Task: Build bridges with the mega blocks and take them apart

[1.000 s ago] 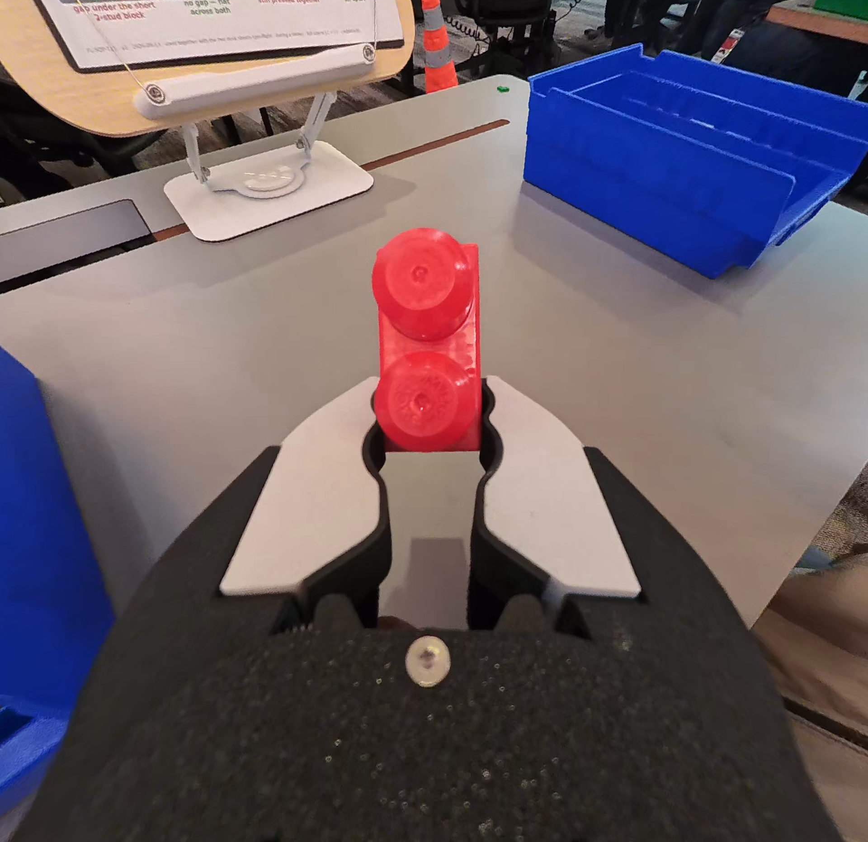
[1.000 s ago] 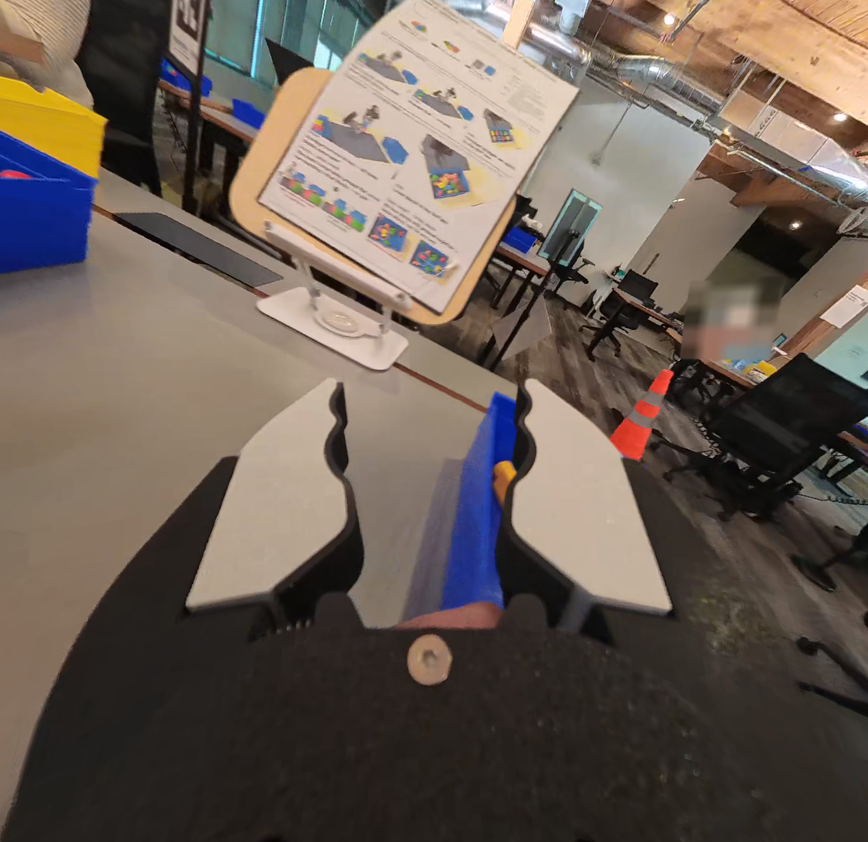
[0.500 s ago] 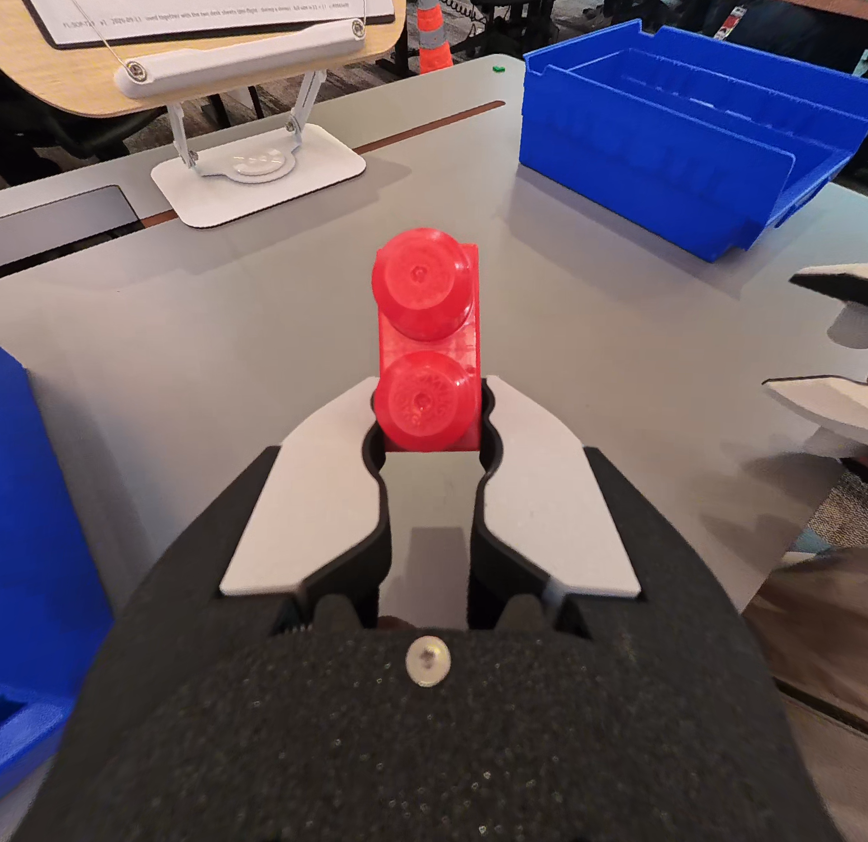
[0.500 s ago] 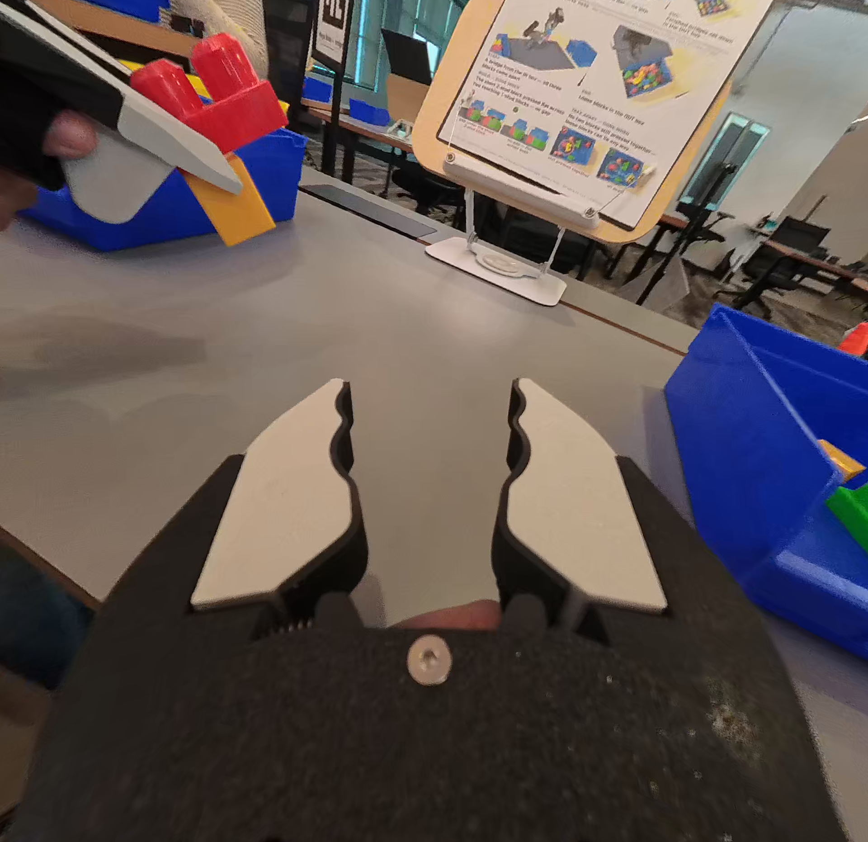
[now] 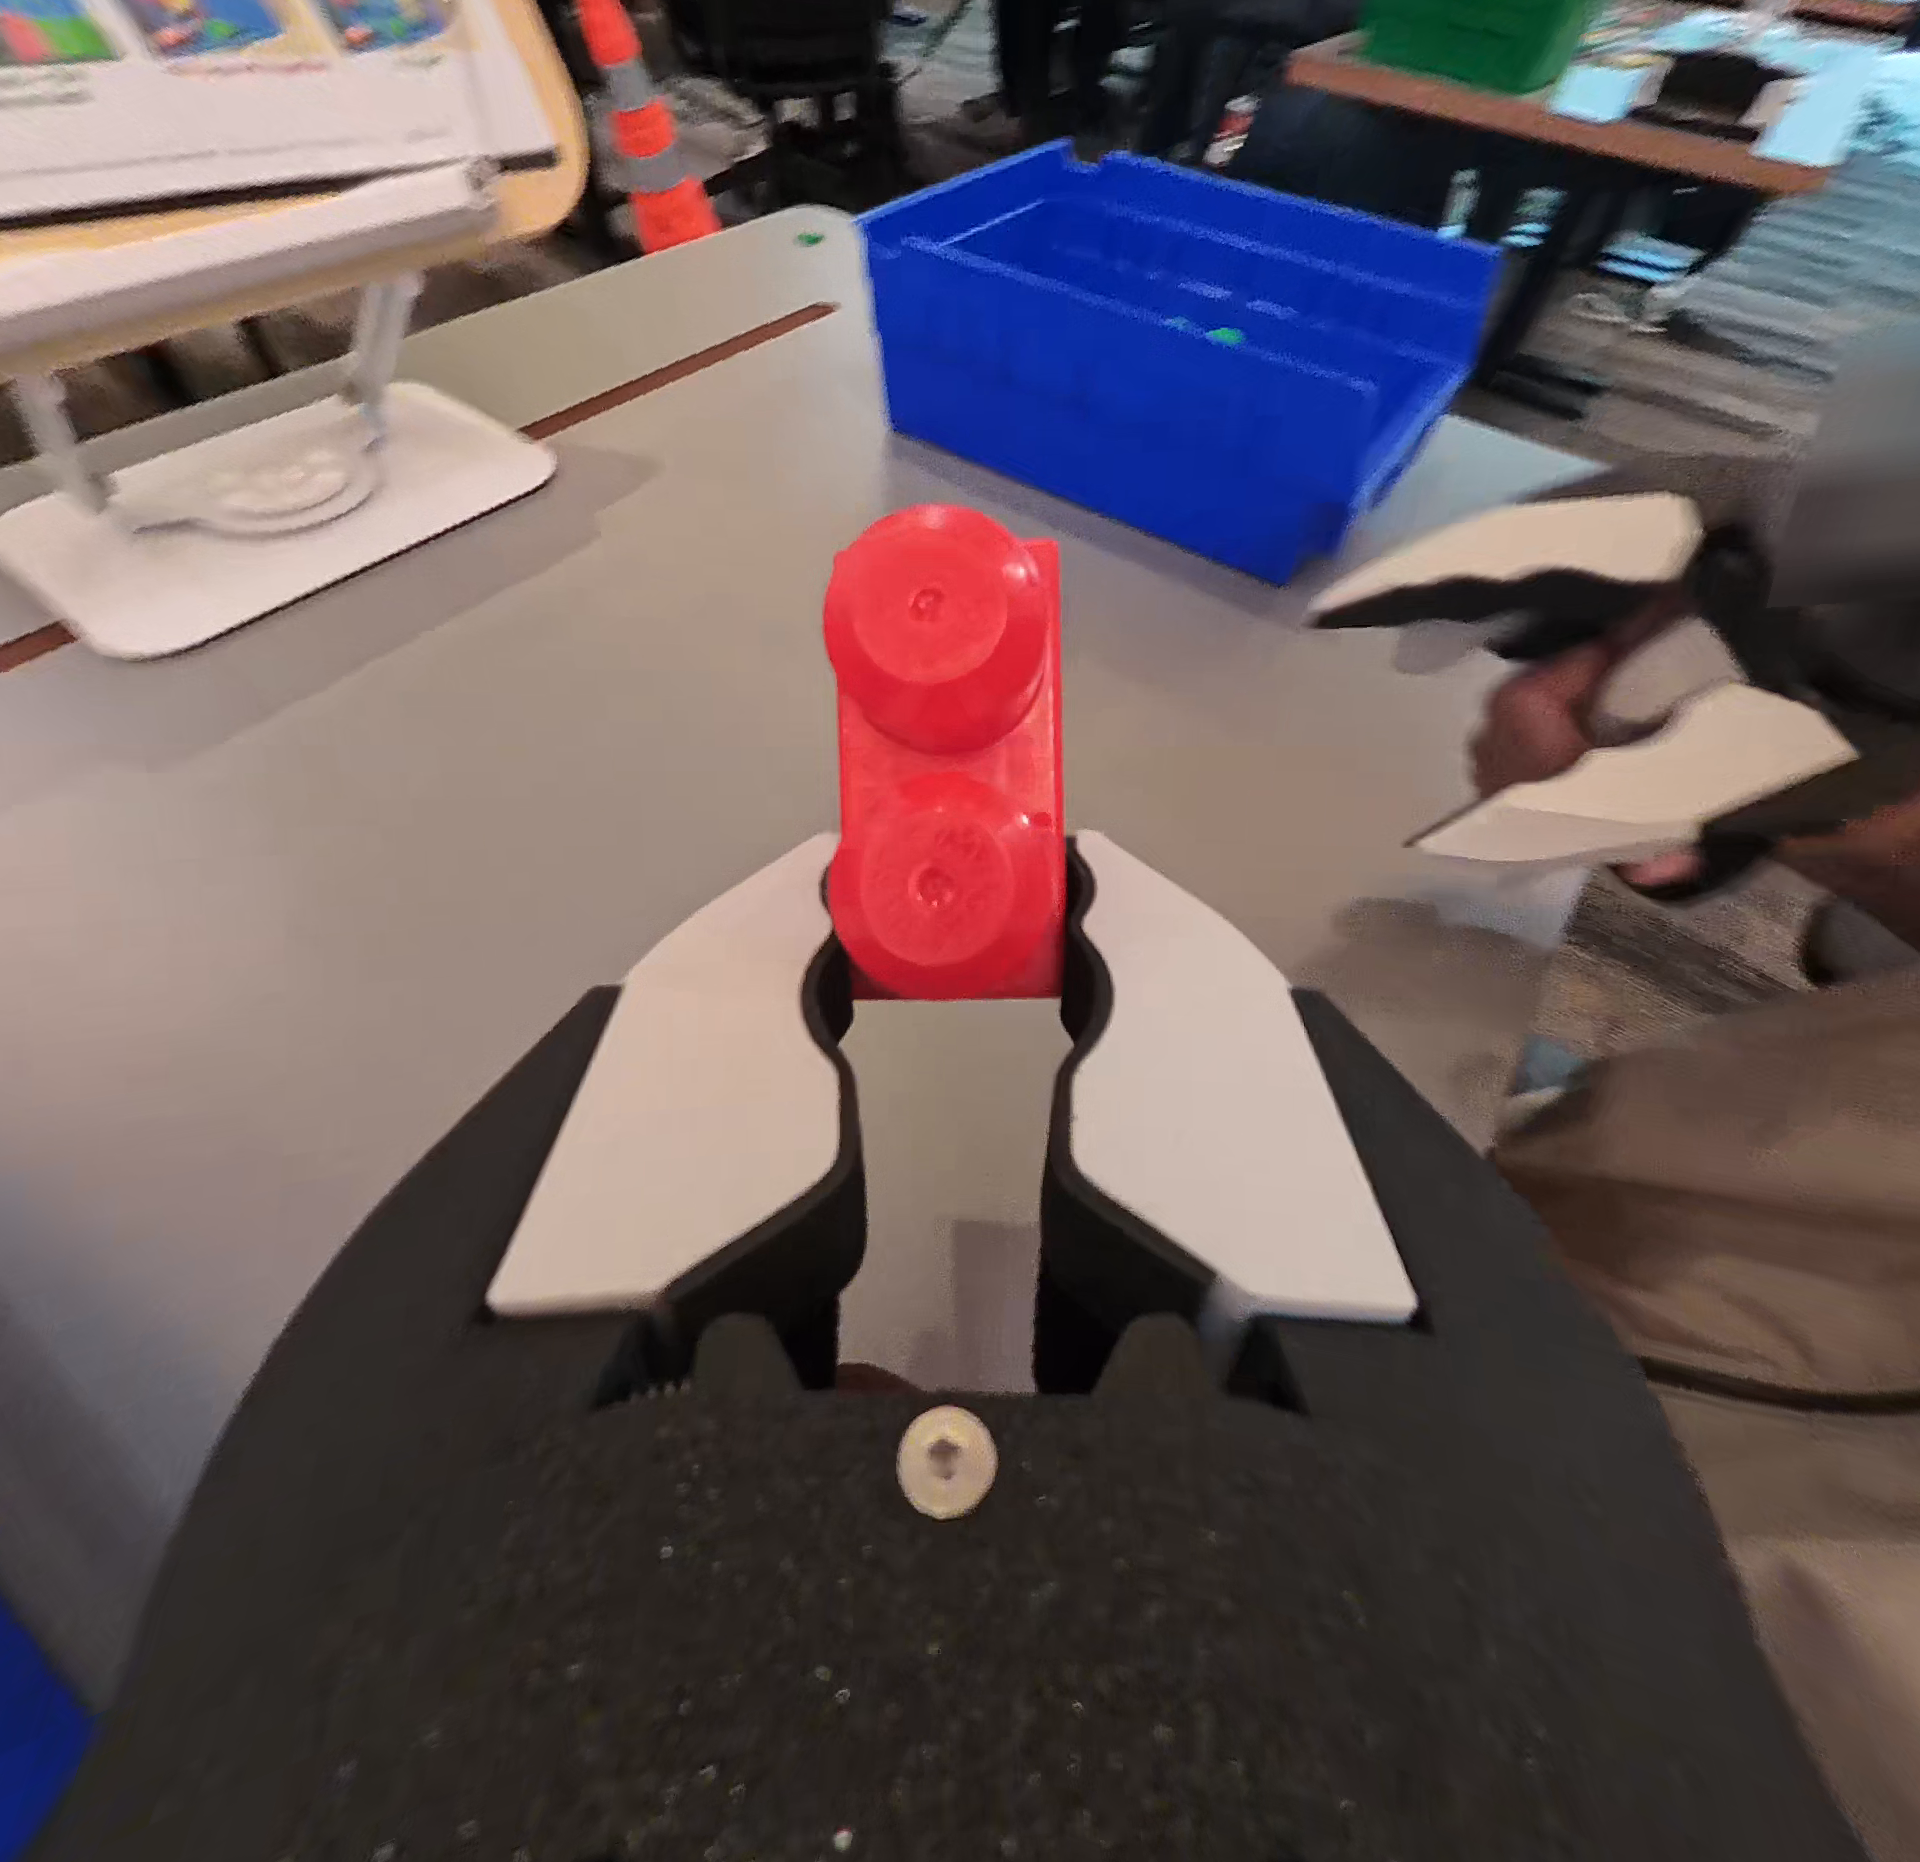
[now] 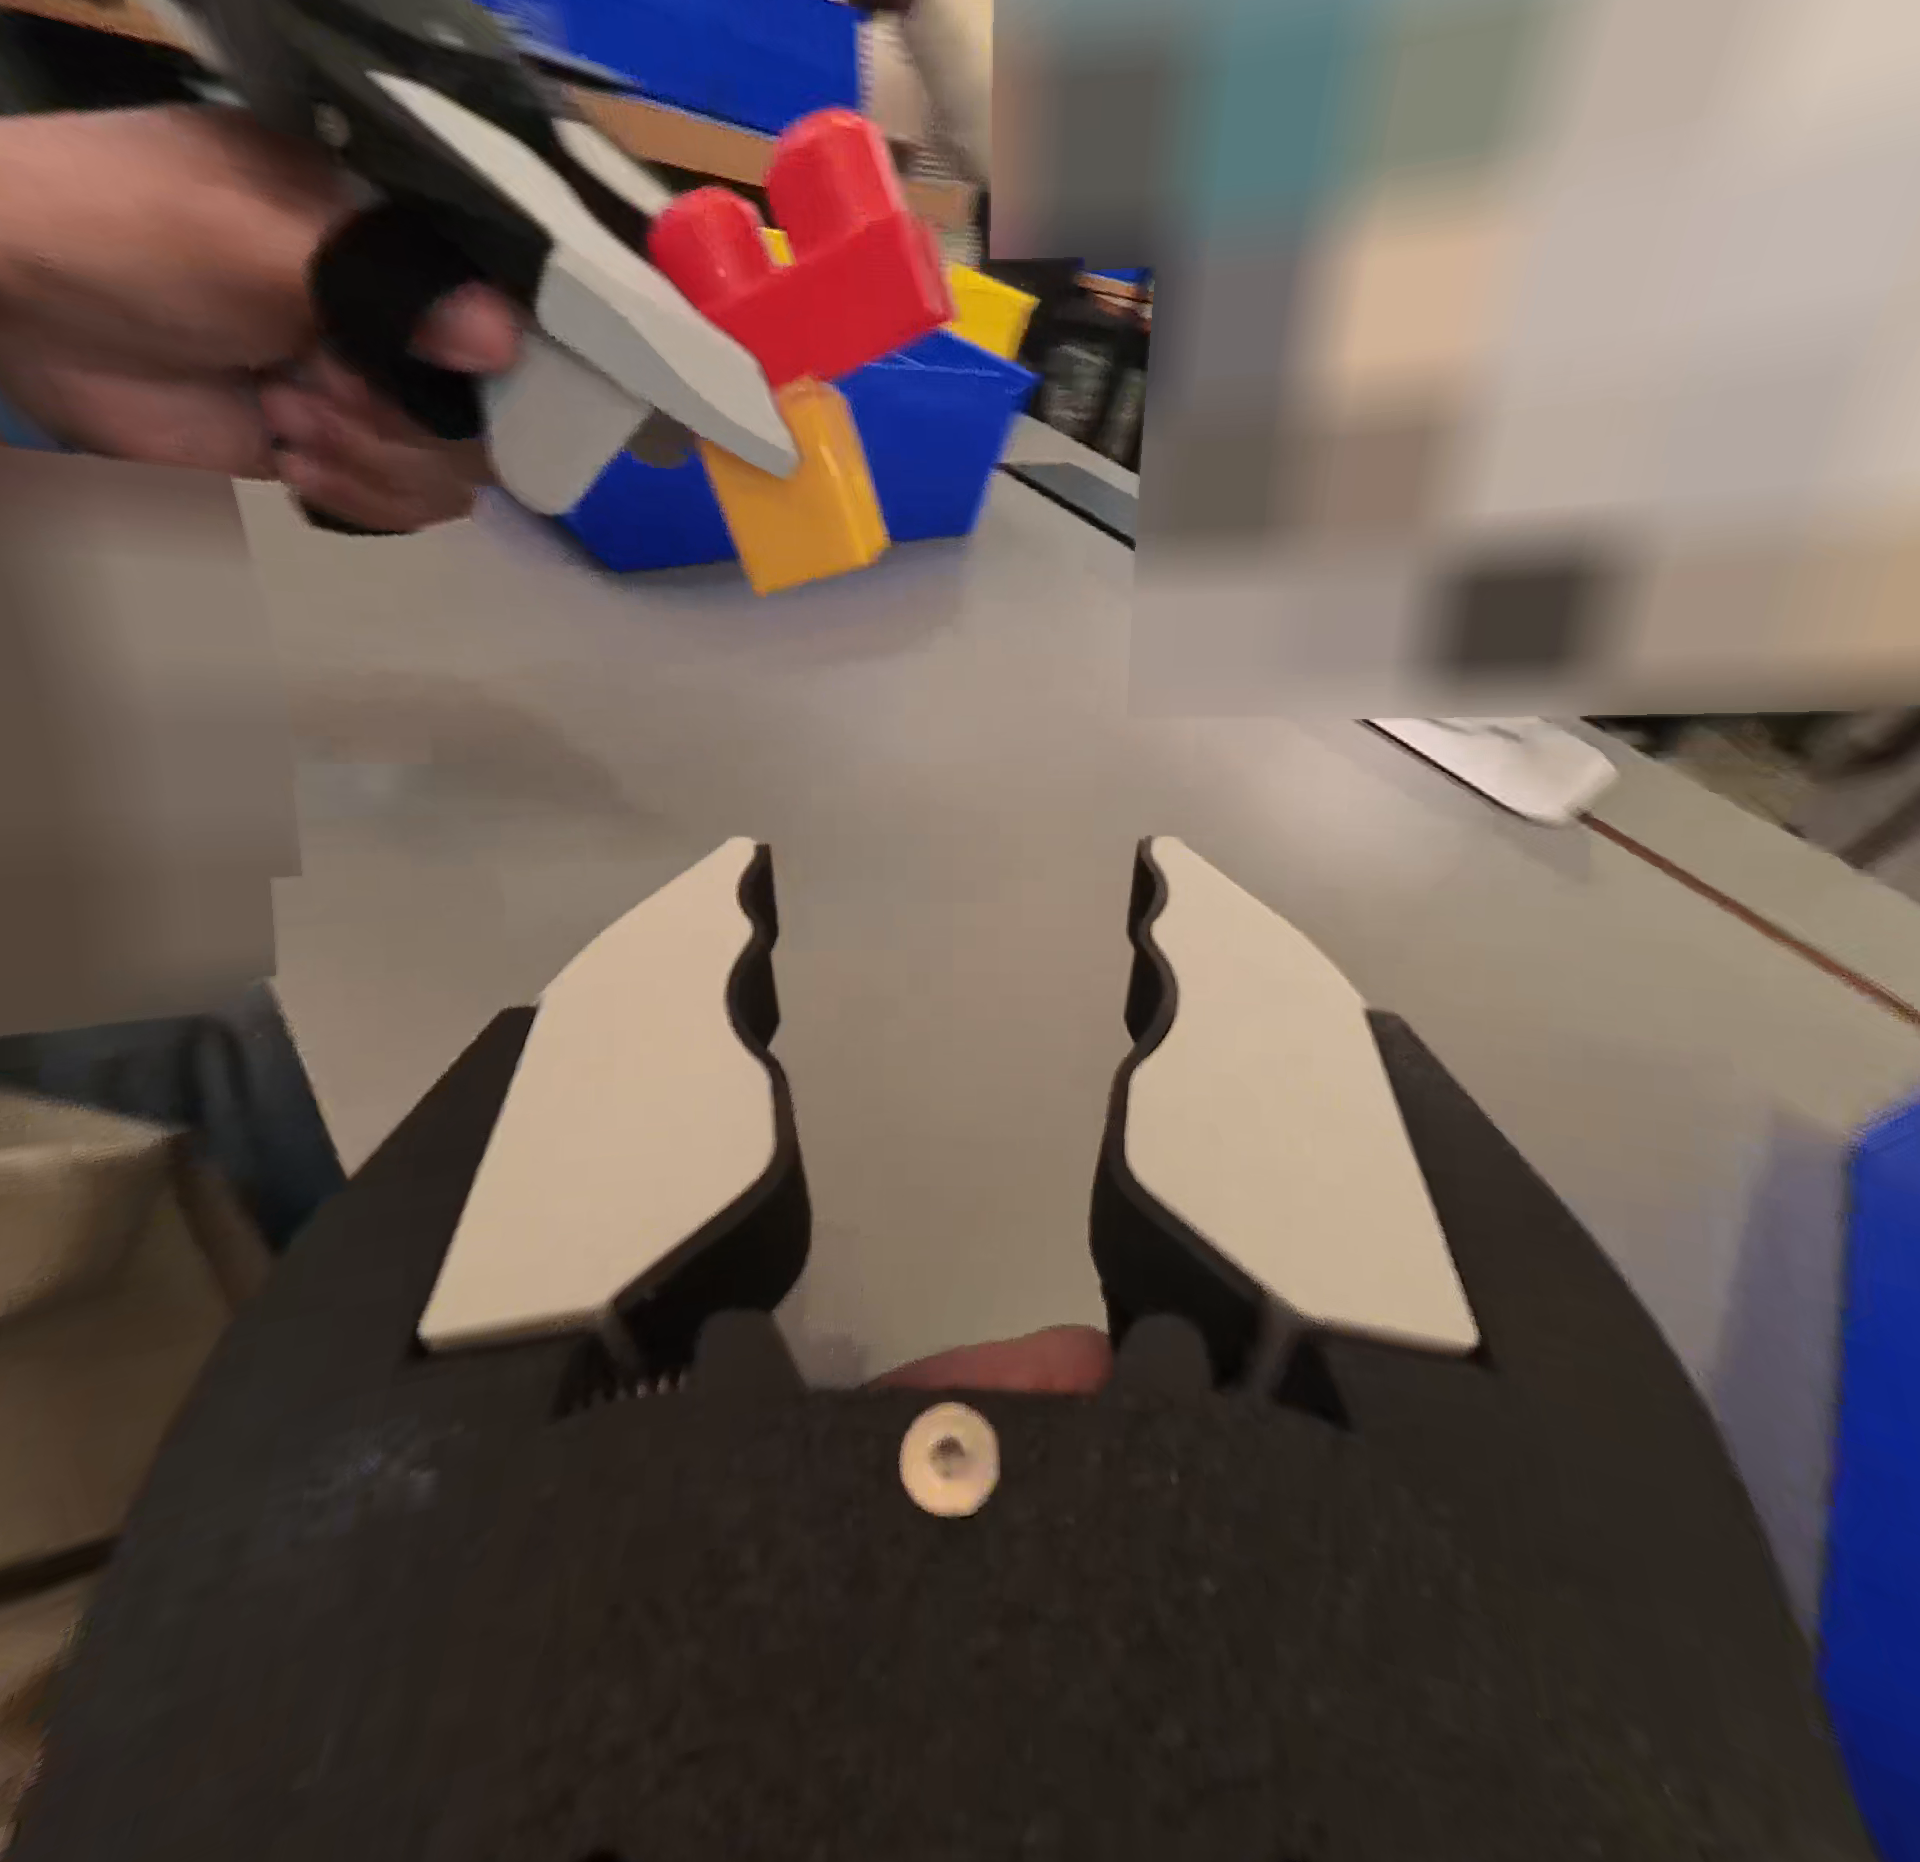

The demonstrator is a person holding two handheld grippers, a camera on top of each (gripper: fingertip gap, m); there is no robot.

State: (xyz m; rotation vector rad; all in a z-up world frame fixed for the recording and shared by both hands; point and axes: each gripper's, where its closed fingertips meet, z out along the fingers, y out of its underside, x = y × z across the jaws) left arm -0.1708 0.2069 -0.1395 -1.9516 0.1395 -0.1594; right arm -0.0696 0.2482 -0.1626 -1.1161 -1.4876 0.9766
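The jaws of the left gripper (image 5: 951, 908) are clenched on a red block (image 5: 948, 773), pinching its near end so the two studs face the camera at the centre of the left wrist view. In the right wrist view the same assembly shows at upper left: a yellow block (image 6: 805, 493) hangs pressed under the red one, both held clear above the grey tabletop (image 6: 935, 690). The right gripper (image 6: 951, 939) has its jaws spread and empty, low in the frame and pointed toward the stack.

This looks like the take-apart step. The next move calls for the right gripper to close on the yellow block and pull it off, then drop the pieces in a blue bin (image 5: 1164, 358).
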